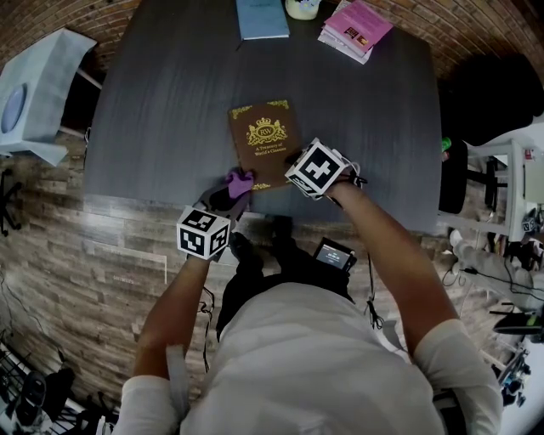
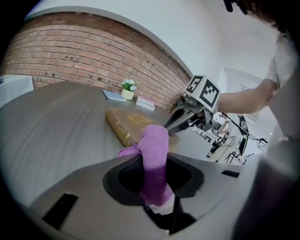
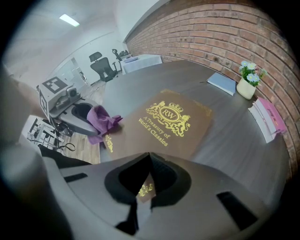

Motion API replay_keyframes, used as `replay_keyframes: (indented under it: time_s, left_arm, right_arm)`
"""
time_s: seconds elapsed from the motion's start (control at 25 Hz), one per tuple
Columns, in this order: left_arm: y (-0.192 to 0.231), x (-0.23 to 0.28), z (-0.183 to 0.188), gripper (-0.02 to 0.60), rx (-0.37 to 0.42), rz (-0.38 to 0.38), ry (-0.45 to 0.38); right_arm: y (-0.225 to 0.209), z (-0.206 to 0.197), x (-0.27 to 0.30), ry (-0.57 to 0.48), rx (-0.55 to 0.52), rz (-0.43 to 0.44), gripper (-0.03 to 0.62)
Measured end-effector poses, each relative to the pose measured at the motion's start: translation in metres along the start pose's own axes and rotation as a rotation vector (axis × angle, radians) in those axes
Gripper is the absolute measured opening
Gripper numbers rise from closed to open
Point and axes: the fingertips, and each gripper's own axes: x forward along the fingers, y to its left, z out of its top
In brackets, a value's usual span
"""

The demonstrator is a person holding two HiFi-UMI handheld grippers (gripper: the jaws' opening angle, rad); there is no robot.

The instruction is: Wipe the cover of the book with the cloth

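— What colour is the book [image 1: 264,144]?
— Brown, with a gold crest, gold lettering and gold corner ornaments.
— And the cloth [image 1: 239,182] at the book's near edge?
— Purple. The table [image 1: 161,110] under the book is dark grey with a fine wood grain.
— Beyond the book?
— A pale blue booklet [image 1: 262,17] and pink books [image 1: 355,28].

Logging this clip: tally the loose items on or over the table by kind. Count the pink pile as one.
Brown hardcover book with gold print: 1
Thin blue book: 1
Pile of pink-covered books: 1 (how many are in it cannot be told)
Small pale pot of flowers: 1
Purple cloth: 1
Total: 5
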Motion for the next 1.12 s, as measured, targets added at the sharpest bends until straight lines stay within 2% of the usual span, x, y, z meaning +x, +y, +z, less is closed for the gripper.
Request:
replay_keyframes:
  time_s: [0.4, 0.52, 0.64, 0.72, 0.88, 0.92, 0.96, 1.0, 1.04, 1.12]
  left_arm:
    - [-0.019, -0.009, -0.013, 0.121, 0.007, -0.058, 0.023]
    - [-0.032, -0.014, -0.019, 0.121, 0.006, -0.111, 0.038]
    - [-0.053, -0.018, -0.023, 0.121, 0.002, -0.195, 0.046]
    - [-0.066, -0.022, -0.018, 0.121, -0.014, -0.245, 0.024]
    - [-0.076, -0.032, 0.011, 0.122, -0.085, -0.307, -0.075]
    - [-0.075, -0.034, 0.019, 0.123, -0.105, -0.316, -0.101]
    - [-0.072, -0.036, 0.027, 0.123, -0.124, -0.321, -0.126]
    - [-0.069, -0.038, 0.035, 0.123, -0.140, -0.321, -0.147]
    - [-0.064, -0.040, 0.041, 0.123, -0.152, -0.316, -0.165]
    - [-0.053, -0.042, 0.051, 0.123, -0.175, -0.299, -0.196]
  right_arm:
    - [0.000, 0.000, -0.001, 0.001, 0.002, -0.003, 0.015]
    - [0.001, 0.000, -0.001, 0.001, -0.003, -0.007, 0.015]
    - [0.001, -0.001, -0.001, -0.002, -0.012, -0.009, 0.015]
    - [0.001, -0.001, -0.001, -0.005, -0.018, -0.003, 0.015]
    - [0.007, 0.001, -0.009, -0.056, -0.082, 0.012, 0.019]
    - [0.010, 0.003, -0.013, -0.089, -0.098, 0.022, 0.028]
    - [0.015, 0.005, -0.018, -0.129, -0.105, 0.043, 0.091]
    - [0.021, 0.009, -0.023, -0.171, -0.105, 0.076, 0.185]
    - [0.029, 0.012, -0.029, -0.213, -0.102, 0.116, 0.222]
    - [0.044, 0.019, -0.041, -0.291, -0.099, 0.195, 0.253]
